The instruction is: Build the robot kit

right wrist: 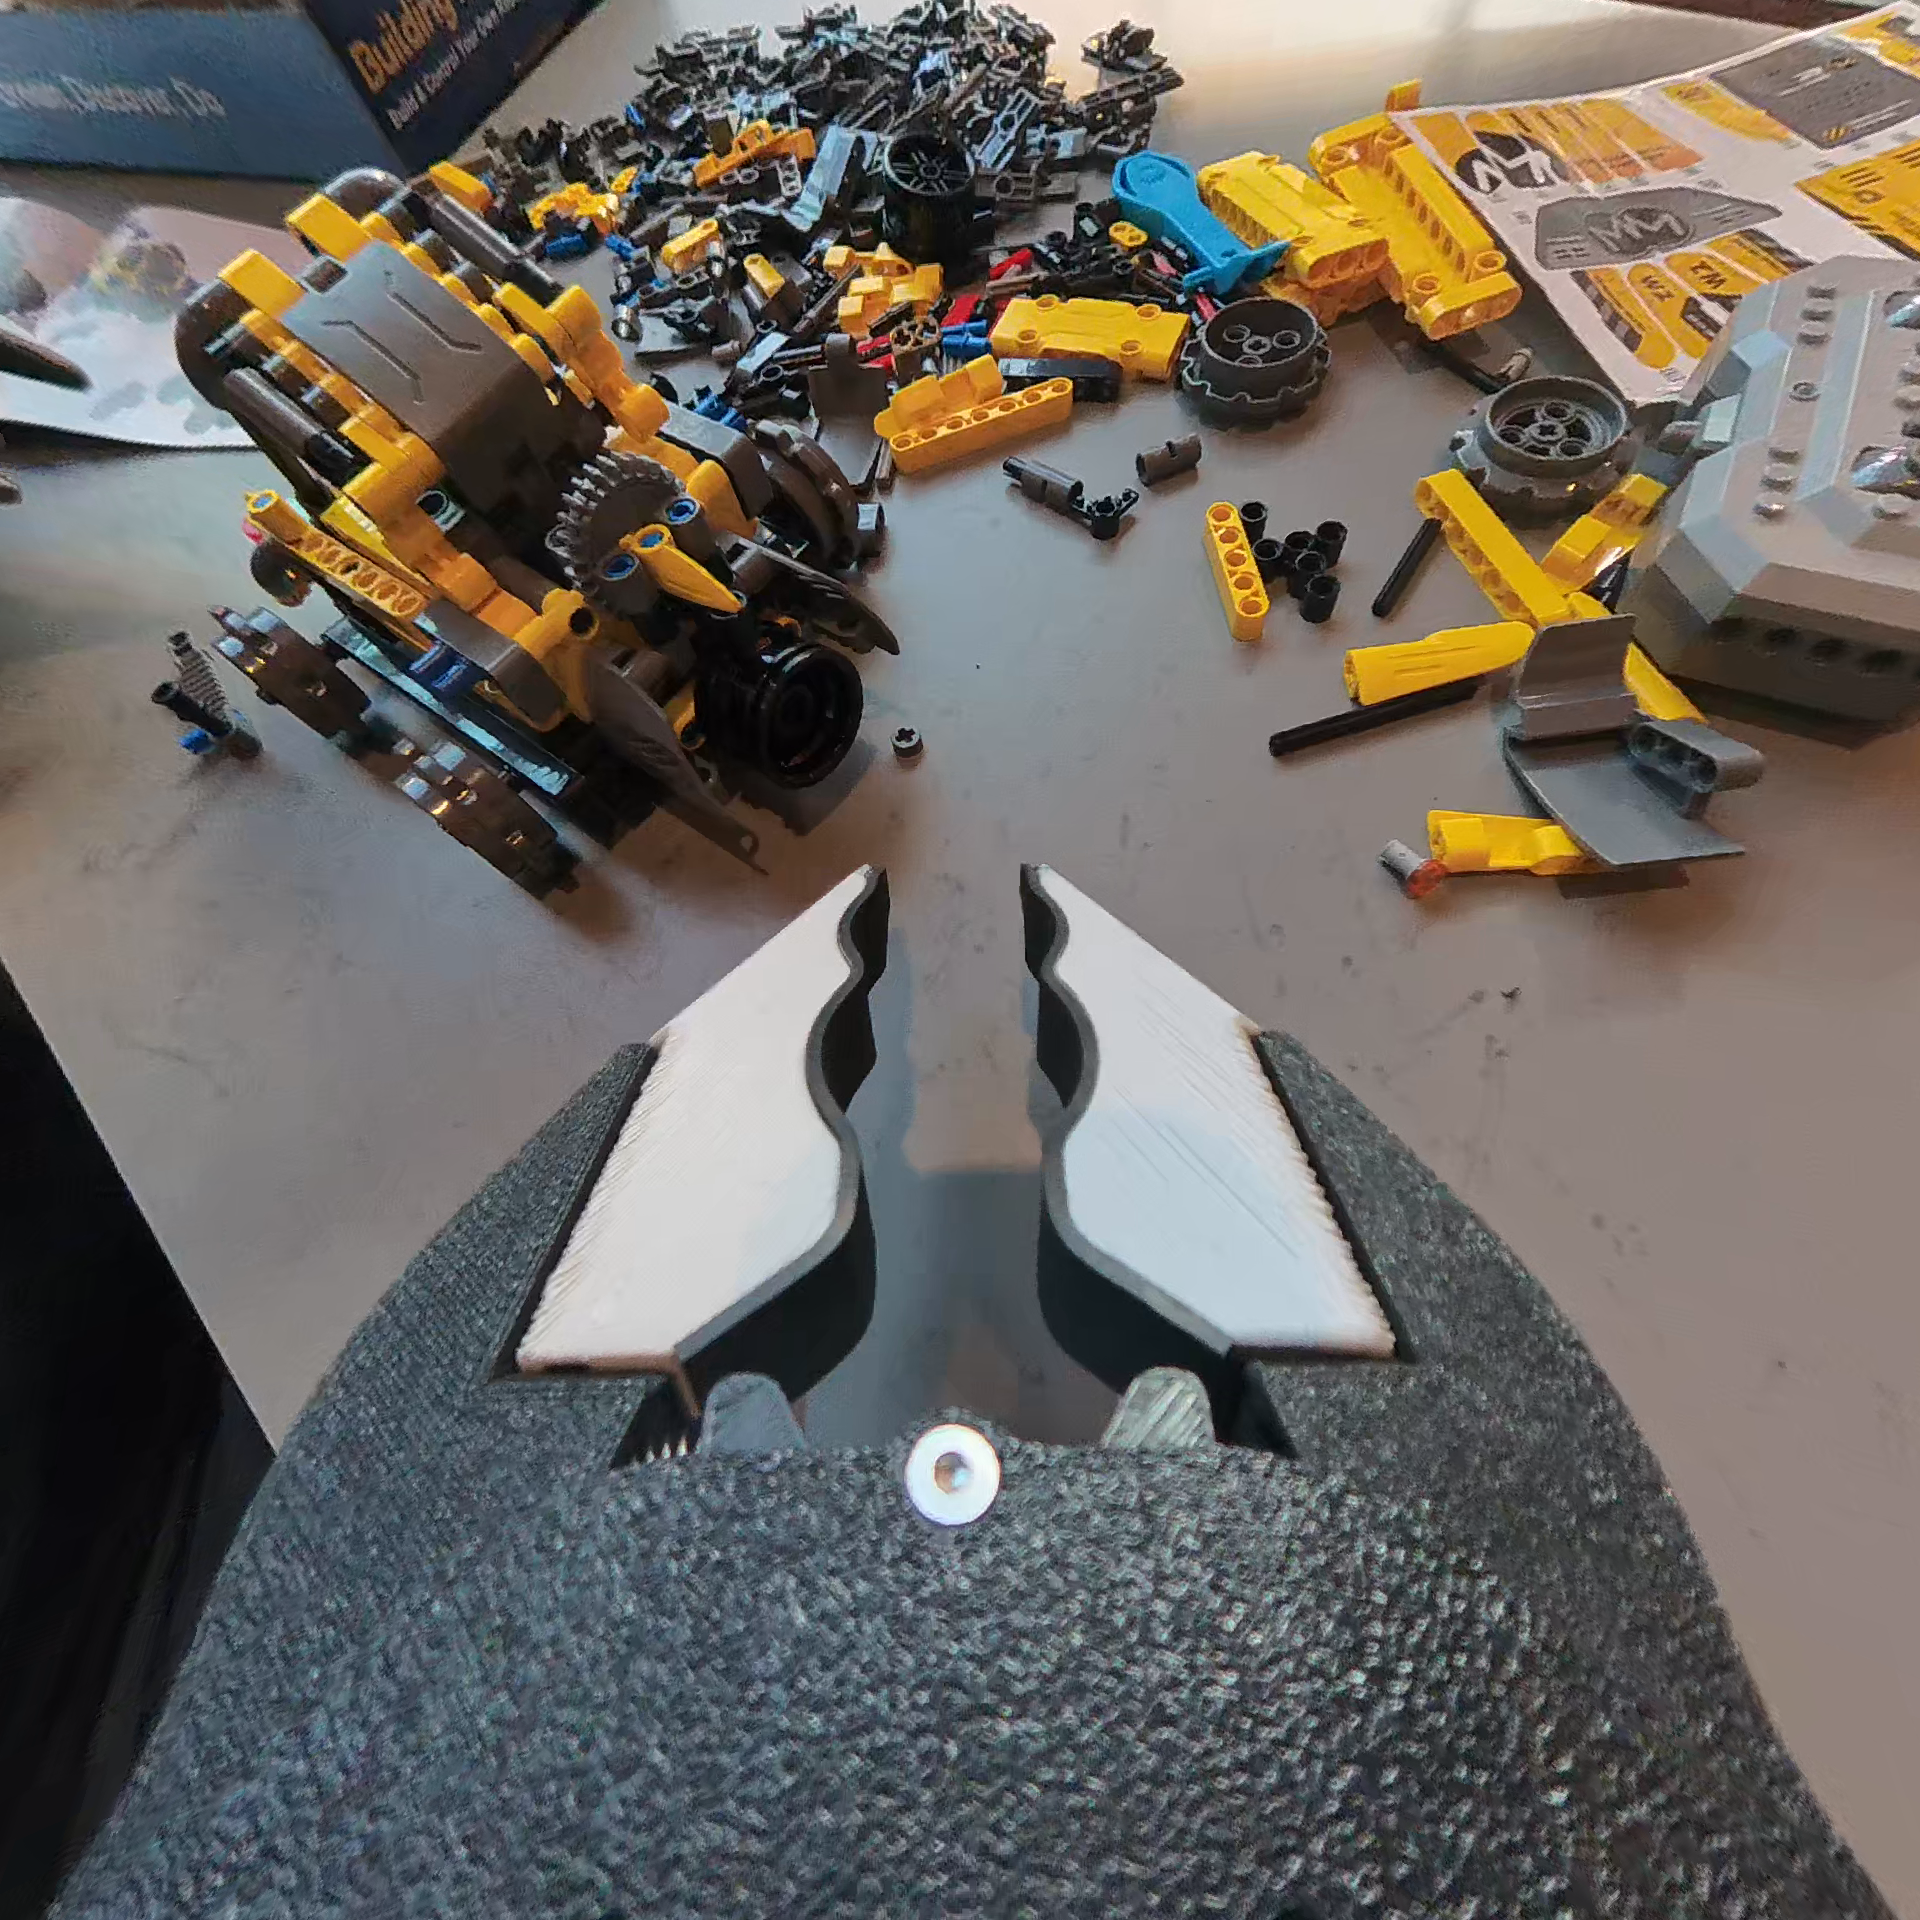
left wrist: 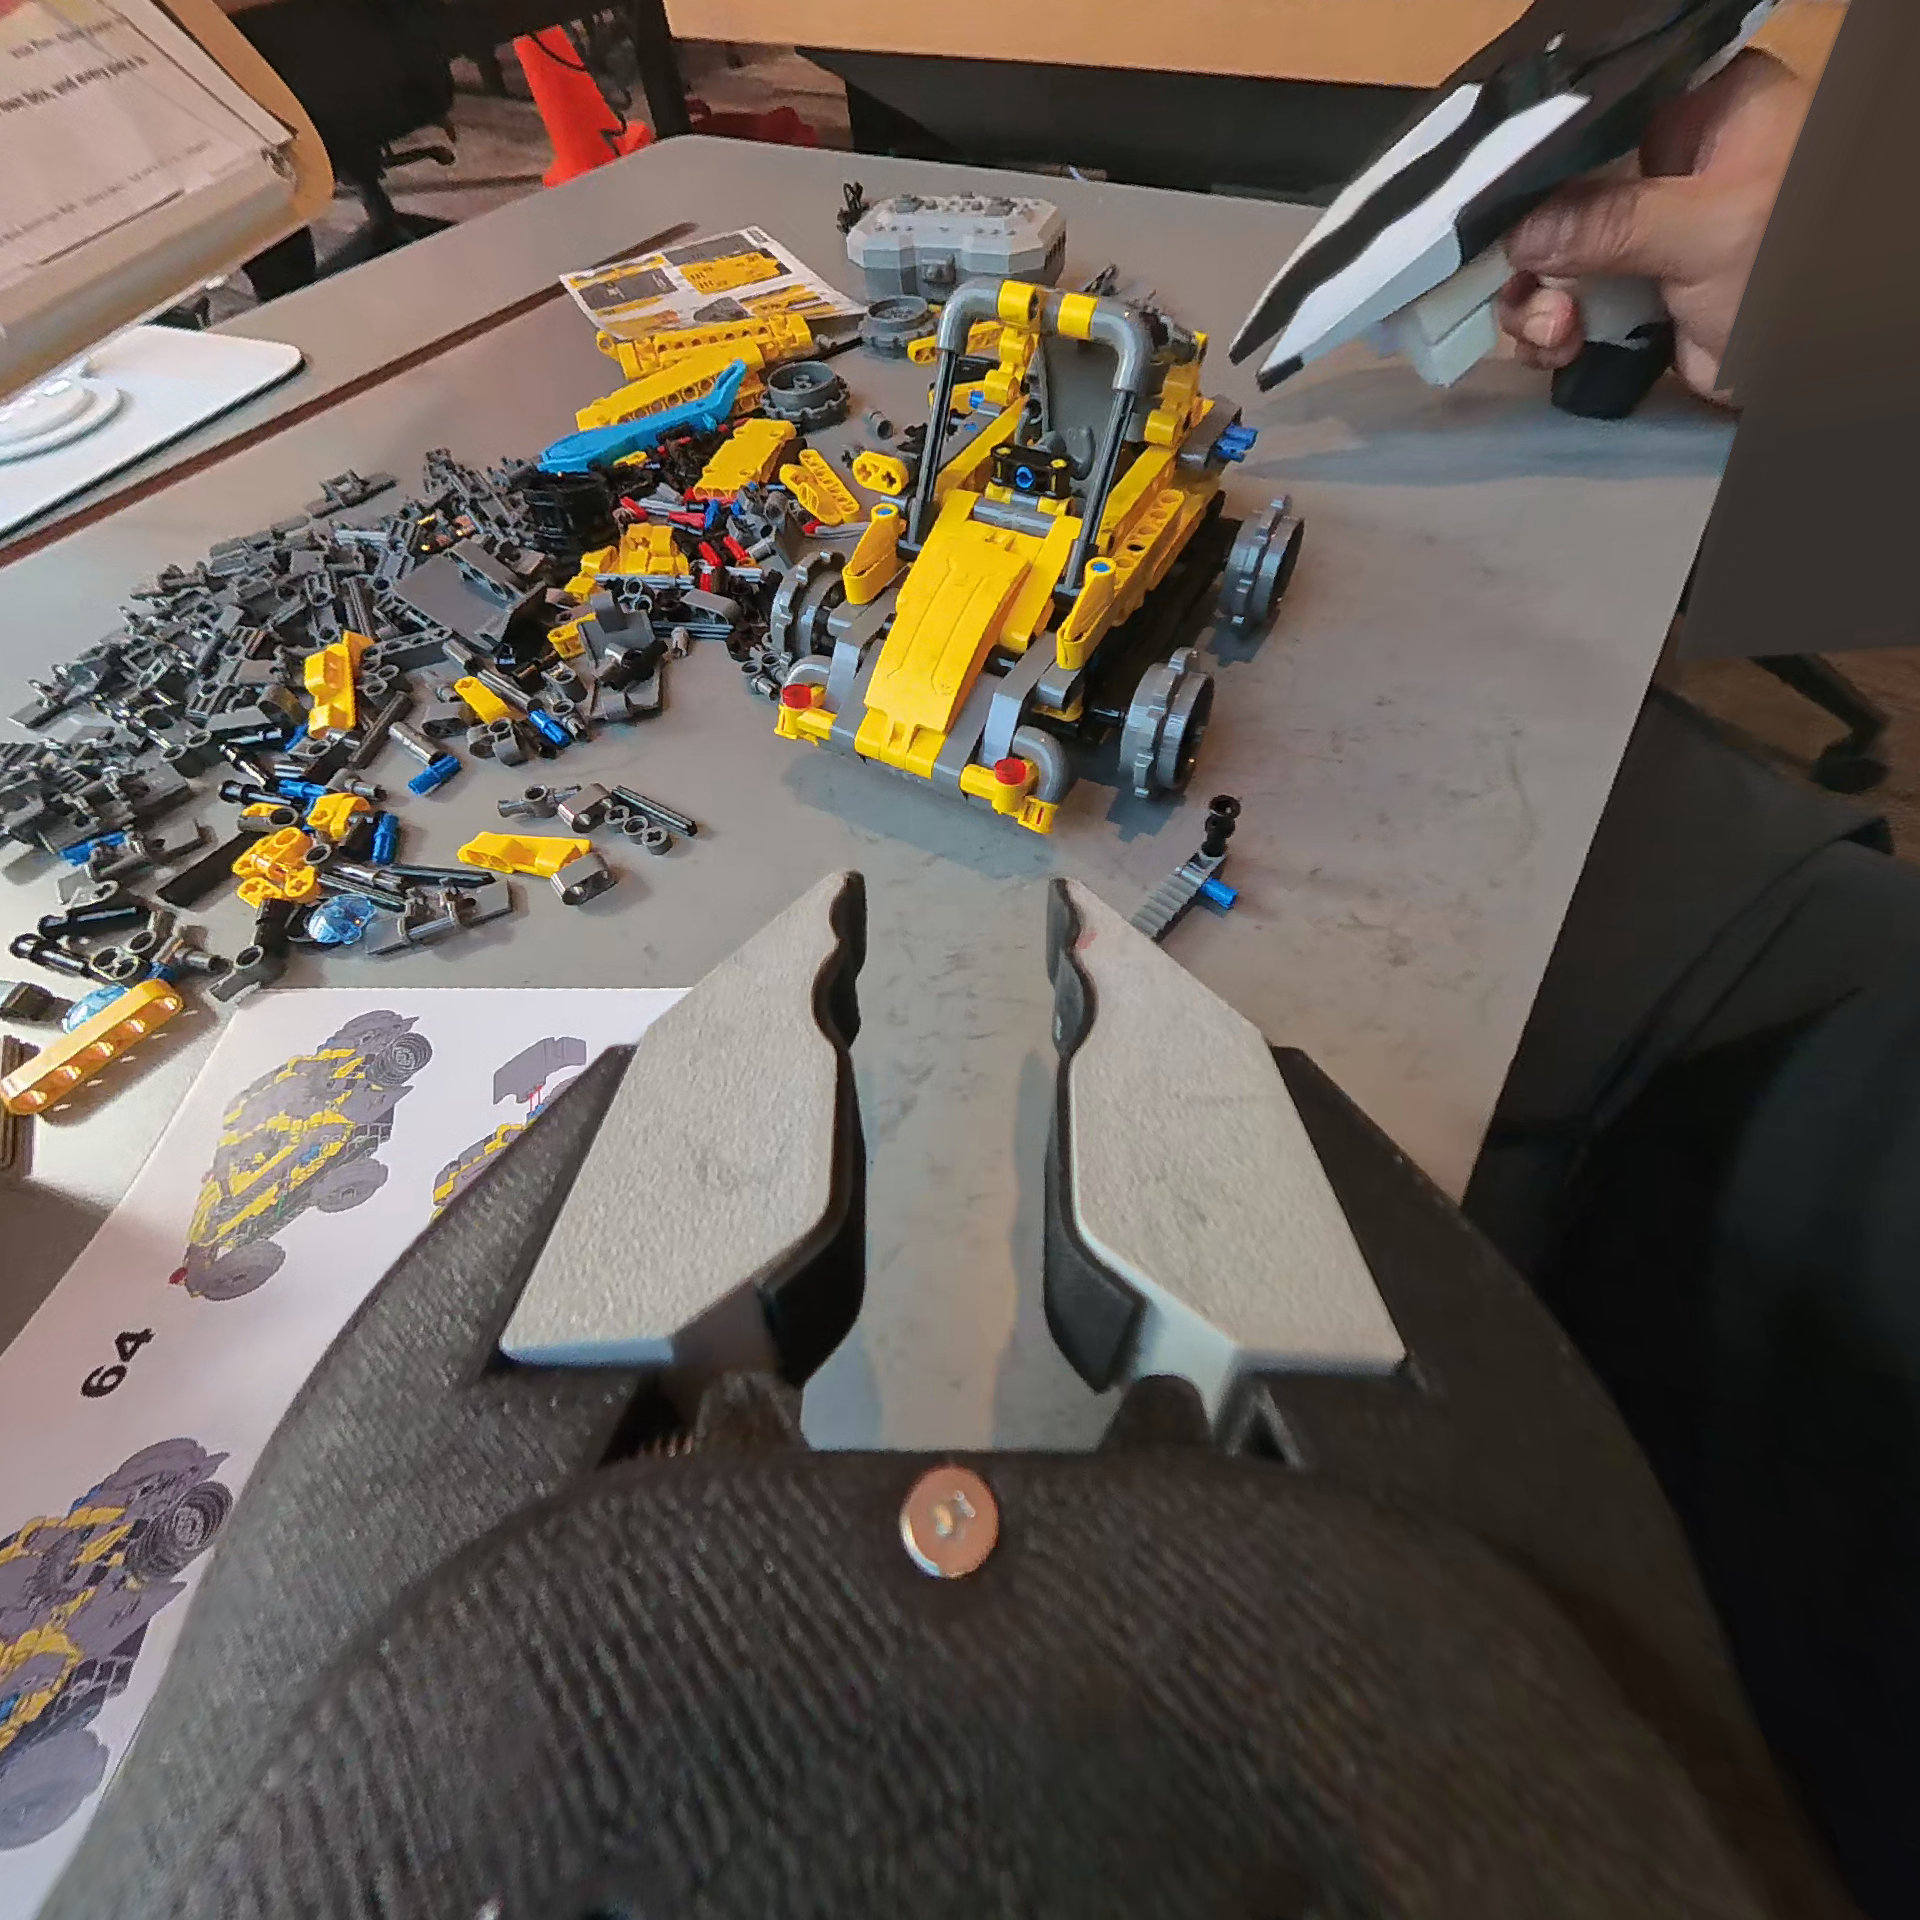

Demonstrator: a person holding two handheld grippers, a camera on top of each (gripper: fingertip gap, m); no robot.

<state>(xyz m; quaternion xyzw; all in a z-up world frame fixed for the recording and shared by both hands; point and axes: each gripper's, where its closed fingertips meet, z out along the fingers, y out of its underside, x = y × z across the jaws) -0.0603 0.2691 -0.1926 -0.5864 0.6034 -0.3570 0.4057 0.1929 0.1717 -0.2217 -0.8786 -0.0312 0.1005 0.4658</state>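
So both grippers are spread apart and holding nothing. Left gripper (left wrist: pixel 956 904) hovers over the grey table (left wrist: pixel 1403 727) facing the yellow buggy model (left wrist: pixel 997 582), instruction booklet (left wrist: pixel 343 1143) beside it. Right gripper (right wrist: pixel 954 894) hangs just behind the buggy's rear, loose parts pile (right wrist: pixel 883 208) farther off.

Bare desk (left wrist: pixel 1403 727) lies in front of the left claw (left wrist: pixel 956 894), reaching up to the yellow buggy model (left wrist: pixel 997 603); only a small grey-and-blue piece (left wrist: pixel 1190 894) sits just right of it. Left of the buggy, a dense spread of loose parts (left wrist: pixel 364 675) blocks passage. Ahead of the right claw (right wrist: pixel 954 883), an open strip of desk runs between the buggy (right wrist: pixel 499 520) and scattered yellow pieces (right wrist: pixel 1455 665).
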